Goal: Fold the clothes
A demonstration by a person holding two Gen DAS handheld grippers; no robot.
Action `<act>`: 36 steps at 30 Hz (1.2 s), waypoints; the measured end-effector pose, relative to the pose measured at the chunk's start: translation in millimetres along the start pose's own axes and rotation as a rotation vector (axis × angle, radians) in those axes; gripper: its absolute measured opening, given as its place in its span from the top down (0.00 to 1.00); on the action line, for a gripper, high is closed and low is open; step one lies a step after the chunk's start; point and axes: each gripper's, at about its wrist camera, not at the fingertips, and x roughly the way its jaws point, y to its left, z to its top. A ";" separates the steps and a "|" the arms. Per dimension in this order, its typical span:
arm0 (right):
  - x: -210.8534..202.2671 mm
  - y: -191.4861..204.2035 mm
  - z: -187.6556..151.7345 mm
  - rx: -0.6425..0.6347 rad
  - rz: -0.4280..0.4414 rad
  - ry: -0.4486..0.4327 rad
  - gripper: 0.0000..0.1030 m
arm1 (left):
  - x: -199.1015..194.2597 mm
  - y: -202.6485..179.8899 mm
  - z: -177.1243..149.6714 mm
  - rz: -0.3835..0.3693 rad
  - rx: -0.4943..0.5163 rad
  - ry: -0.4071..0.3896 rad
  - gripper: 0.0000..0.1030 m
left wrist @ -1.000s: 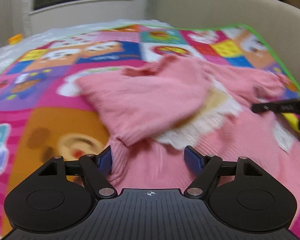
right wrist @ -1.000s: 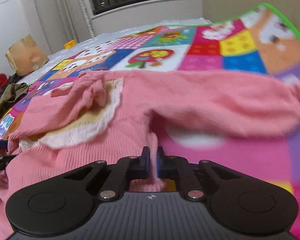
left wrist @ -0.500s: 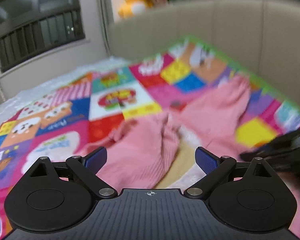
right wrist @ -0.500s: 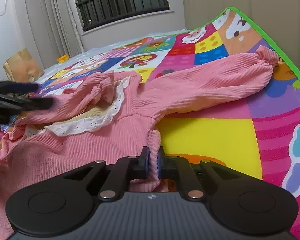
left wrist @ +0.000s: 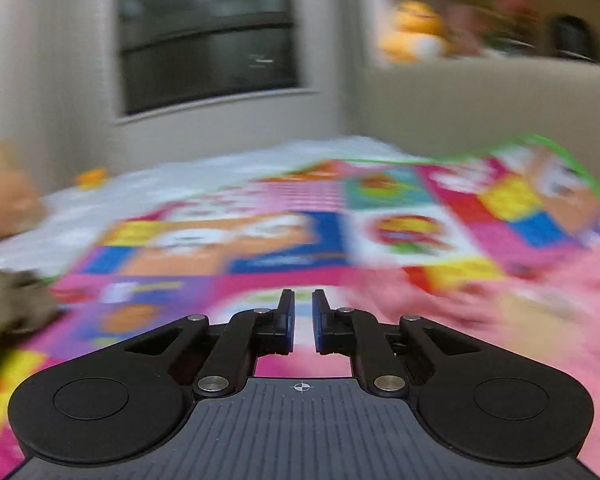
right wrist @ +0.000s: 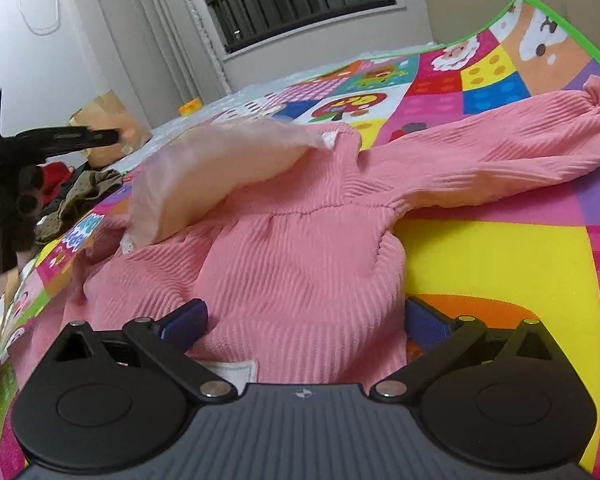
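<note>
Left gripper (left wrist: 303, 322), its 2 fingers nearly together and holding nothing, hovers over a patchwork play mat (left wrist: 284, 240); blurred pink sweater (left wrist: 540, 312) lies lower right.

A bed carries everything: its white sheet (left wrist: 204, 176) shows bare at the far end under the window, and over most of it lies a bright patchwork play mat (right wrist: 496, 264) with cartoon squares and a green border, its right edge running up against the beige padded headboard (left wrist: 480, 104). Directly on the mat lies a pink ribbed sweater (right wrist: 300, 264), body towards the camera, one sleeve stretched out to the right with its gathered cuff near the green edge. At the mat's left edge sit crumpled olive and red clothes (right wrist: 88, 188), and a small yellow object (right wrist: 190, 106) rests on the sheet far back
</note>
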 end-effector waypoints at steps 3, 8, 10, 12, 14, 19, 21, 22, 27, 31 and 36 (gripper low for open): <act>-0.2 2.2 -1.8 -0.001 0.000 -0.010 0.00 | 5.6 58.7 -12.4 0.111 -0.103 0.060 0.89; 1.8 16.5 -7.0 -0.062 -0.058 -0.026 0.00 | 3.0 90.6 -45.6 0.036 -0.239 0.144 0.88; 2.4 24.5 -10.0 -0.104 -0.096 -0.035 0.00 | -2.0 72.0 -41.3 -0.099 -0.263 0.122 0.65; 1.2 29.4 -12.5 -0.126 -0.119 -0.047 0.00 | -5.5 52.9 -34.1 -0.231 -0.289 0.096 0.39; -1.4 29.7 -14.9 -0.128 -0.137 -0.067 0.00 | 1.3 25.6 -25.5 -0.337 -0.306 0.108 0.25; -5.5 28.6 -19.3 -0.104 -0.203 -0.113 0.00 | 33.6 -50.9 -16.9 -0.323 -0.166 0.158 0.28; -6.7 26.1 -19.7 -0.091 -0.201 -0.121 0.00 | 51.2 -67.3 -21.4 -0.293 -0.148 0.211 0.40; -7.1 25.1 -20.0 -0.086 -0.198 -0.124 0.00 | 55.9 -70.6 -24.3 -0.284 -0.144 0.225 0.65; -7.1 23.4 -20.2 -0.079 -0.194 -0.129 0.00 | 39.8 -59.1 -27.6 -0.237 -0.097 0.162 0.95; -3.9 24.5 -17.9 -0.082 -0.202 -0.105 0.00 | 22.7 -30.1 -16.3 -0.165 -0.079 0.097 0.96; 0.2 17.3 -10.8 -0.040 -0.177 -0.043 0.00 | 6.8 18.6 -13.9 -0.067 -0.102 0.065 0.96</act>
